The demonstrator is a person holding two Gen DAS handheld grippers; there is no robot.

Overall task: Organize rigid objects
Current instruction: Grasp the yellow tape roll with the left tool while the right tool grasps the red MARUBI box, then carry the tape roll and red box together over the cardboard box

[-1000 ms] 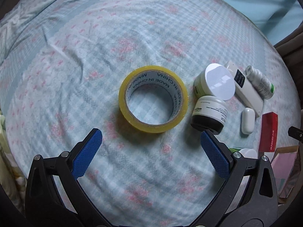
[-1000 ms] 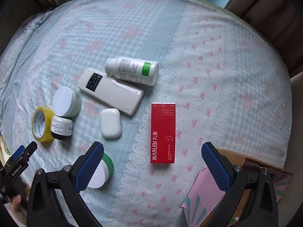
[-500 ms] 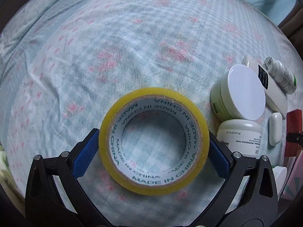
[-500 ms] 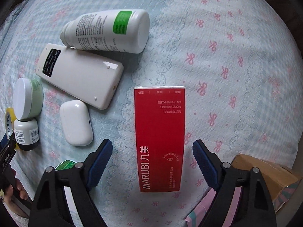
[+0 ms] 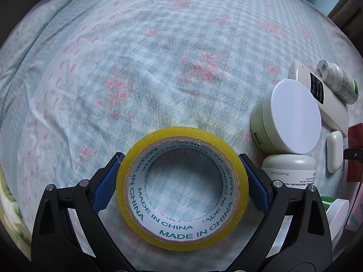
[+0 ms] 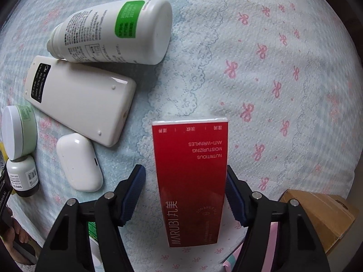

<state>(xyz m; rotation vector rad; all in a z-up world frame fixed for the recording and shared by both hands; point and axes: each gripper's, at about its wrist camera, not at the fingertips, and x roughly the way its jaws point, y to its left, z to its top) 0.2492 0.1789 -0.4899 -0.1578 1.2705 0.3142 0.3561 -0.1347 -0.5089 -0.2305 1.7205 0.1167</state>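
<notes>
Tape roll (image 5: 181, 206) lies flat on bed, lower-centre of frame, stiff & light, left gripper (image 5: 181, 185) jaws clamped on its outer rim; red carton (image 6: 190, 179), crushable, sits btwn right gripper (image 6: 183, 195) jaws, one side not touching.

tape roll (image 5: 181, 204) core read "MADE IN CHINA", repeated; small jar (image 5: 289, 172) label: "75 ml 2.5 FL.OZ", "PROFESSIONAL"; red box (image 6: 190, 181): "MARUBI", "NUTRITIOUS MOISTURIZING ANTI-WRINKLES", upside down in right view; bottle (image 6: 113, 31) and remote (image 6: 79, 97) print too small to read
</notes>
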